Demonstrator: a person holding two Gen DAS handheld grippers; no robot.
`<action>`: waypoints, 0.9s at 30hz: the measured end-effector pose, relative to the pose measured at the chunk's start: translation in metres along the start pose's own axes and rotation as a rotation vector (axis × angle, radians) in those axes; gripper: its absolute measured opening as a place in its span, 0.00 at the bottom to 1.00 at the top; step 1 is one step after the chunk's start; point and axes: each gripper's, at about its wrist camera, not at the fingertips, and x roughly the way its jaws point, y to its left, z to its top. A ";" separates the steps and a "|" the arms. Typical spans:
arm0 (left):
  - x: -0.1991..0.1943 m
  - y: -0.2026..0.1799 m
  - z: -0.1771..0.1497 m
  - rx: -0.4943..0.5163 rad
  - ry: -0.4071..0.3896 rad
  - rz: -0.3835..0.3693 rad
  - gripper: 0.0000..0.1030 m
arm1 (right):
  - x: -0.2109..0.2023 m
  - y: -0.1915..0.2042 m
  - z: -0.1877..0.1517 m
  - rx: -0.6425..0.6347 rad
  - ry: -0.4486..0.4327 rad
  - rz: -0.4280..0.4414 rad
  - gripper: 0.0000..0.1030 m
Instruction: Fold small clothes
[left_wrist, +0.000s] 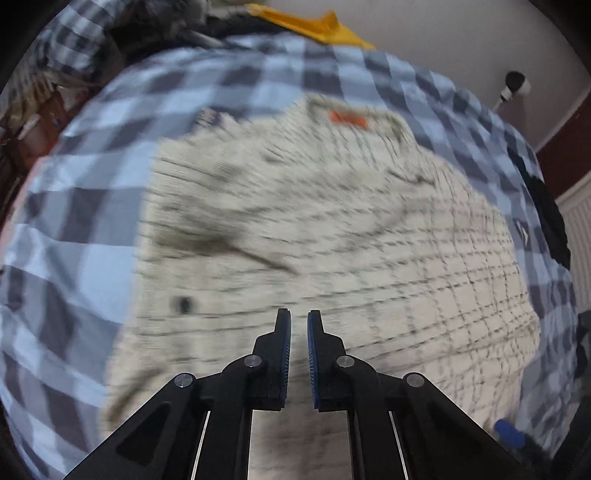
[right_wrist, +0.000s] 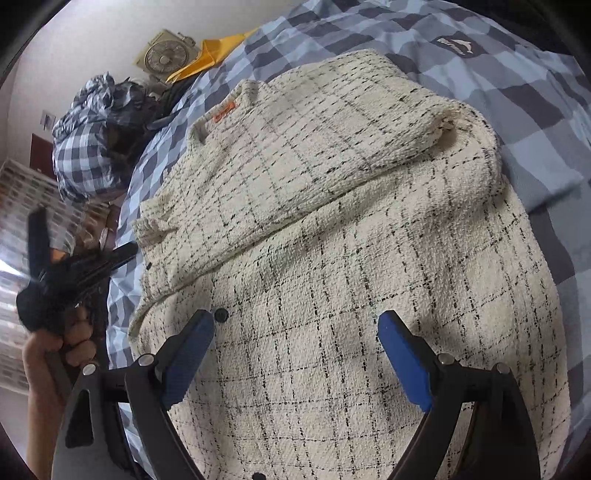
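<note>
A cream tweed jacket (right_wrist: 332, 229) with thin black checks and an orange neck label (right_wrist: 224, 111) lies on the blue checked bedcover (right_wrist: 517, 92). One sleeve (right_wrist: 332, 140) is folded across its front. My right gripper (right_wrist: 295, 332) is open and empty just above the jacket's lower part, near a black button (right_wrist: 221, 316). My left gripper (left_wrist: 299, 325) hovers above the jacket (left_wrist: 314, 229), its jaws nearly together with a narrow gap and nothing between them. That view is motion-blurred. The left gripper also shows in the right wrist view (right_wrist: 74, 266), held off the bed's left edge.
A checked pillow or bundle (right_wrist: 88, 147) and dark clothes lie at the head of the bed. A yellow cloth (right_wrist: 210, 51) and a small fan (right_wrist: 164, 55) sit by the wall. A dark garment (left_wrist: 546, 206) lies at the bed's right edge.
</note>
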 end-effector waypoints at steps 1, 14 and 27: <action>0.007 -0.004 0.001 -0.007 0.002 -0.008 0.08 | 0.002 -0.001 0.000 0.002 0.006 0.000 0.86; 0.021 0.072 0.001 -0.033 -0.074 0.498 0.08 | 0.009 -0.008 0.003 0.007 0.040 0.007 0.86; -0.137 0.054 -0.147 0.098 -0.092 -0.020 0.08 | -0.035 -0.052 0.051 0.000 -0.187 -0.269 0.86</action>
